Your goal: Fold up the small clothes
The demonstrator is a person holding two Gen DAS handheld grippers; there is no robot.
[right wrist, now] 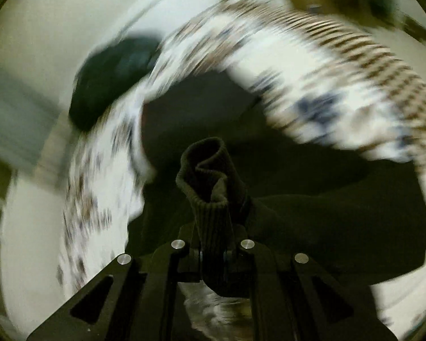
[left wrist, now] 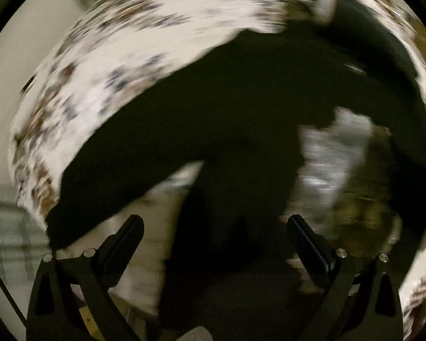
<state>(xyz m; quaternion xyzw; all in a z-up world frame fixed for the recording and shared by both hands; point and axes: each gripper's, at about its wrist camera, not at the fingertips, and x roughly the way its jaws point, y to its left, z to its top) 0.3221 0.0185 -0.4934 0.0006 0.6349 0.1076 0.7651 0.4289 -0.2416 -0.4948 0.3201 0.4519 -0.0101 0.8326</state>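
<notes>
A dark, almost black garment (left wrist: 227, 119) lies spread over a white patterned bedspread (left wrist: 105, 65) in the blurred left wrist view. My left gripper (left wrist: 214, 227) is open and empty, its fingers (left wrist: 127, 236) wide apart just above the garment's lower part. In the right wrist view my right gripper (right wrist: 214, 244) is shut on a ribbed dark cuff (right wrist: 210, 176) of the same garment (right wrist: 326, 213), which sticks up between the jaws. The rest of the garment trails off to the right.
The white bedspread (right wrist: 312, 91) with brown and blue print fills both views. A light crumpled cloth (left wrist: 335, 156) lies on the garment at the right. A dark rounded thing (right wrist: 110, 79) sits at the bed's far left edge. Pale floor or wall (left wrist: 2, 108) lies beyond.
</notes>
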